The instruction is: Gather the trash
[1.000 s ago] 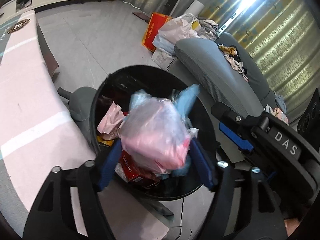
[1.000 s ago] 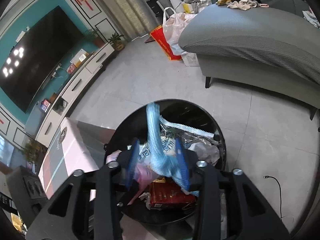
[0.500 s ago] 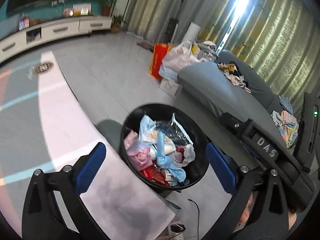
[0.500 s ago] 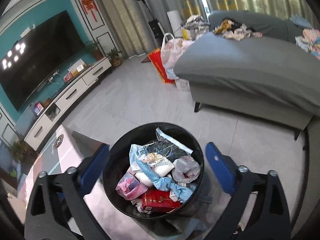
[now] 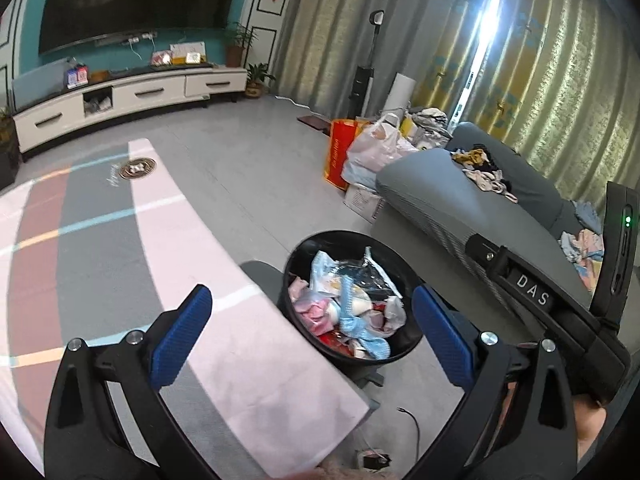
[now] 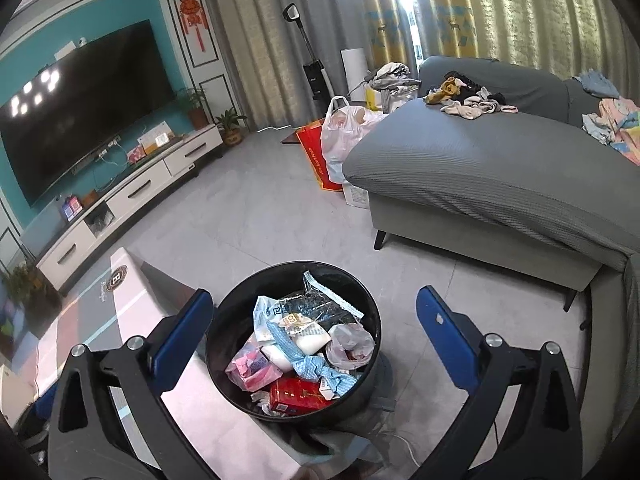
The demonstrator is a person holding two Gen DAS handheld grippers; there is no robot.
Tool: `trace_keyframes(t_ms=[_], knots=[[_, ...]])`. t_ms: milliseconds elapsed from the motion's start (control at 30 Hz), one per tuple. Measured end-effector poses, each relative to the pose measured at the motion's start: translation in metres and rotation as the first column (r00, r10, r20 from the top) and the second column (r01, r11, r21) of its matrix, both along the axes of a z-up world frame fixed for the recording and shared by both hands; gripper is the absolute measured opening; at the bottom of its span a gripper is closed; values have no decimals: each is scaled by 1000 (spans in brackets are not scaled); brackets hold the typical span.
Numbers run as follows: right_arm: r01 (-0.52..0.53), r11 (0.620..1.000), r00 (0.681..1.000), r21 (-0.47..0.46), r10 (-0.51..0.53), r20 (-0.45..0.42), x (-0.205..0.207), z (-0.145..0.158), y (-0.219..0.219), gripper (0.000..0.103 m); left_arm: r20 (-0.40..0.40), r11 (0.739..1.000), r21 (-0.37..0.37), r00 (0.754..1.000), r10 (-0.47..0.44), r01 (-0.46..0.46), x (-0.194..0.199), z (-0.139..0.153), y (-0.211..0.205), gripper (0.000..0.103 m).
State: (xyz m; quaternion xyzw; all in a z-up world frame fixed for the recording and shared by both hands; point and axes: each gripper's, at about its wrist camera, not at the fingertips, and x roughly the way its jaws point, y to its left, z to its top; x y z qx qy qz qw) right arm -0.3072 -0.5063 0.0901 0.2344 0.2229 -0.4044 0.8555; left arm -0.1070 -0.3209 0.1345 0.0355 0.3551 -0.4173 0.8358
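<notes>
plainly, both tools hang above the black bin (image 6: pixel 294 344) with nothing in hand: the left gripper (image 5: pixel 312 336) and right gripper (image 6: pixel 316 336) each stand spread wide, bin framed between the pads. trash (image 6: pixel 304 356) lies heaped inside, the blue wrapper (image 6: pixel 316 364) near 6 o'clock. judging so, a drop looks finished; next calls for finding more litter, none visible on the table (image 5: pixel 240 344) at 9 o'clock.

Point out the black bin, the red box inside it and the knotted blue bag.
black bin (image 6: pixel 224 320), right wrist view, inner left wall.
red box (image 6: pixel 296 394), right wrist view, top face.
knotted blue bag (image 6: pixel 316 366), right wrist view, the knot.
</notes>
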Motion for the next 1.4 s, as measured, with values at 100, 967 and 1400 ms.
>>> trace_keyframes(t_ms=[100,967,1400], knots=[[2,1000,1000,-19,-2,-20,2,1,4,100,-2,1000,-1,1000,6,-6,0,-1,4,100],[-9,998,995,-56,3,-97,14,-3,14,100,0,1000,31,1000,-3,3,-7,-9,7,100],[-7,998,993,-54,1,-119,16,-8,11,100,-11,999,33,1000,-5,6,-10,-12,6,100]])
